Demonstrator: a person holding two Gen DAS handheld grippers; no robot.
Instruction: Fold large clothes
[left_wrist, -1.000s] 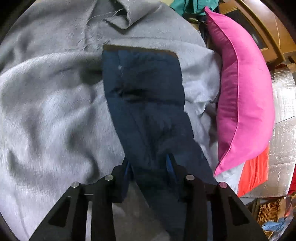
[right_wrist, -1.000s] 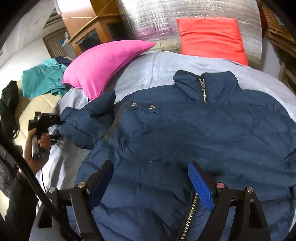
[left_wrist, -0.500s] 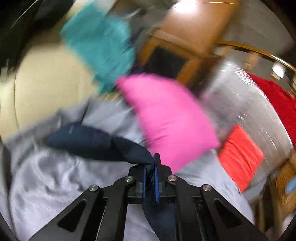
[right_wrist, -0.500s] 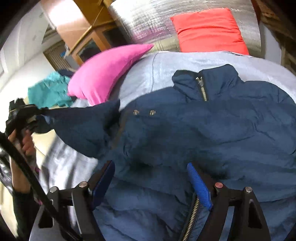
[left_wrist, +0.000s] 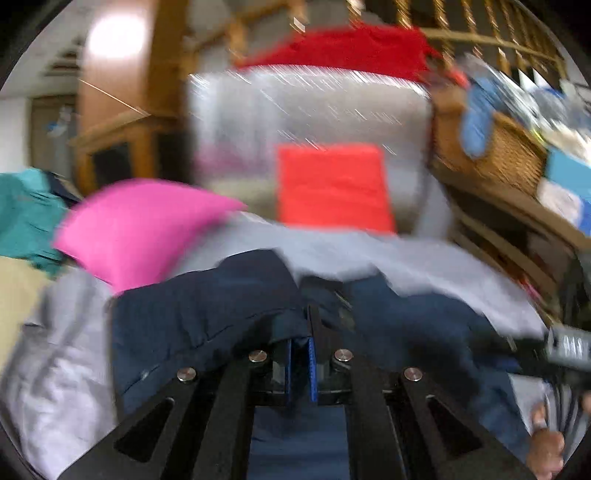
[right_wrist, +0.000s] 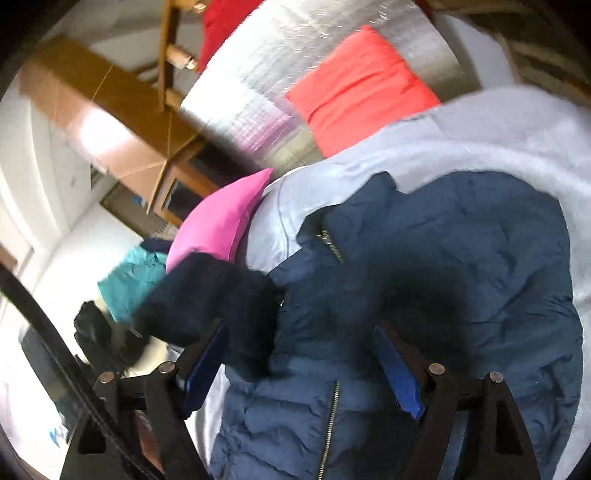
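Gripping: my left gripper, jaws clamped on the sleeve
Jacket: navy, quilted, puffy; mid-bed on the grey fleece blanket
Right gripper: jaws apart, tilted above the jacket

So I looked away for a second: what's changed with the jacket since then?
The left gripper closed its fingers on the sleeve and carried it off the blanket toward the jacket front. The right gripper is open as before, holding nothing. The pillows haven't moved.
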